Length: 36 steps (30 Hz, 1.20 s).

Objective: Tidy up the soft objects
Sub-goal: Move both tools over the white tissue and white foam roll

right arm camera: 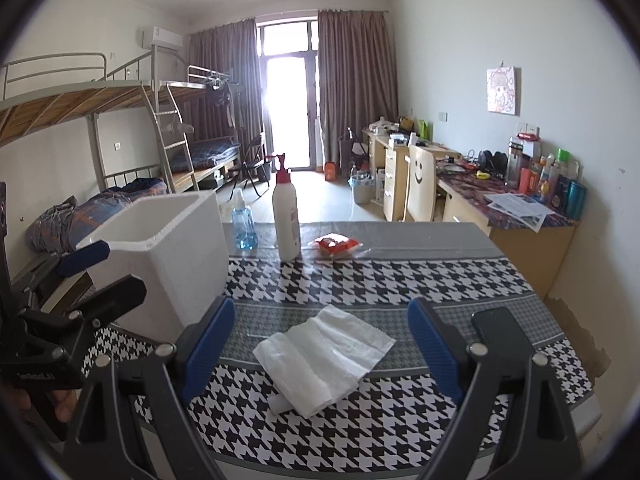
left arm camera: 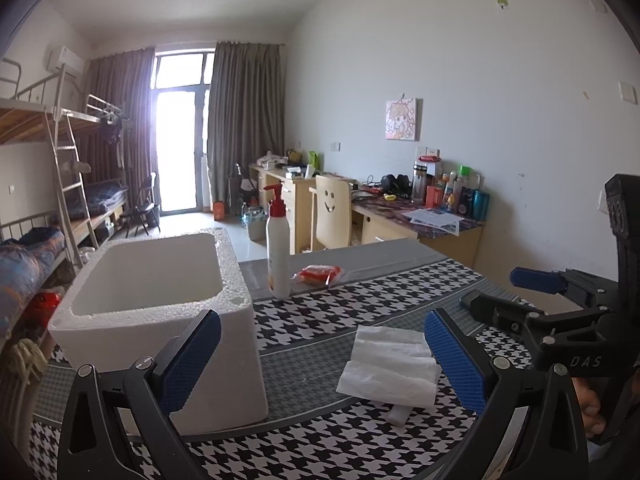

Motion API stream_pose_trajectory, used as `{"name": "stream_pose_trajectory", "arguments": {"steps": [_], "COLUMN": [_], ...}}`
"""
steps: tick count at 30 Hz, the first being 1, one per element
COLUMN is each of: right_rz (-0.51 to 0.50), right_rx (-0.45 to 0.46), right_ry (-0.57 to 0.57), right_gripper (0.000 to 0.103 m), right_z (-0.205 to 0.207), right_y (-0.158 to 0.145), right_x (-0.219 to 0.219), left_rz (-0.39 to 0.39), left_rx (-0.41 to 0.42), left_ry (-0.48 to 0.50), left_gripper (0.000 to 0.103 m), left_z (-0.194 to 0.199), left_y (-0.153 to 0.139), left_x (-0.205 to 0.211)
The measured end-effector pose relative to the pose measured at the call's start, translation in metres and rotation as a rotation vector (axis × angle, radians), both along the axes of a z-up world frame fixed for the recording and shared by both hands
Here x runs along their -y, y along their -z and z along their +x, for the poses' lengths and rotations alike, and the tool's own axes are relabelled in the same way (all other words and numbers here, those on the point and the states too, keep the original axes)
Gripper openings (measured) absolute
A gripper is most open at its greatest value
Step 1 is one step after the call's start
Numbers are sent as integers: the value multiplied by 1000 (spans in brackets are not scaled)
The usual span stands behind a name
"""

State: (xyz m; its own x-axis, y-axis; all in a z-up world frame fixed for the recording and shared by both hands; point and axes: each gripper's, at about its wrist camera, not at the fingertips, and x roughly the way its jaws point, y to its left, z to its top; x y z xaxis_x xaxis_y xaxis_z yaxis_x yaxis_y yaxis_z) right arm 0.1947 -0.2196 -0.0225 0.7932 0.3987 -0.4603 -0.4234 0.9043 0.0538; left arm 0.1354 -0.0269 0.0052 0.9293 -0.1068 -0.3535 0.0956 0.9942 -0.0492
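Tissue (right arm camera: 324,356): lies on table (right arm camera: 420,276), near, right of foam box (right arm camera: 176,256).
Left hand-held gripper (left arm camera: 322,364): I see fingers apart, holding nothing.
Right hand-held gripper (right arm camera: 322,346): apart, holding nothing.

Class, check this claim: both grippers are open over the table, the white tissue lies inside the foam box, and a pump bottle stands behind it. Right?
Not quite. The white tissue lies on the table, beside the foam box, which the left wrist view shows holding nothing. The rest stands: left gripper, right gripper, pump bottle.
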Motion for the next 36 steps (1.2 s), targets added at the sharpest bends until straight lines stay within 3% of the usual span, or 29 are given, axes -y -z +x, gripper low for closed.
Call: {"name": "stream_pose_trajectory", "arguments": {"steps": [21, 36], "right_rz": [-33, -62], "right_rx": [-88, -212], "right_ry": [-28, -78], "right_gripper": [91, 91], "right_z": [16, 47], "right_y": [32, 62], "right_x": [-5, -13], "left_rz": [8, 3], "left_rx": [-101, -154], "left_ry": [40, 24], "left_gripper": [102, 102], "left_z": [14, 24], "left_y": [31, 42], "left_x": [7, -3]}}
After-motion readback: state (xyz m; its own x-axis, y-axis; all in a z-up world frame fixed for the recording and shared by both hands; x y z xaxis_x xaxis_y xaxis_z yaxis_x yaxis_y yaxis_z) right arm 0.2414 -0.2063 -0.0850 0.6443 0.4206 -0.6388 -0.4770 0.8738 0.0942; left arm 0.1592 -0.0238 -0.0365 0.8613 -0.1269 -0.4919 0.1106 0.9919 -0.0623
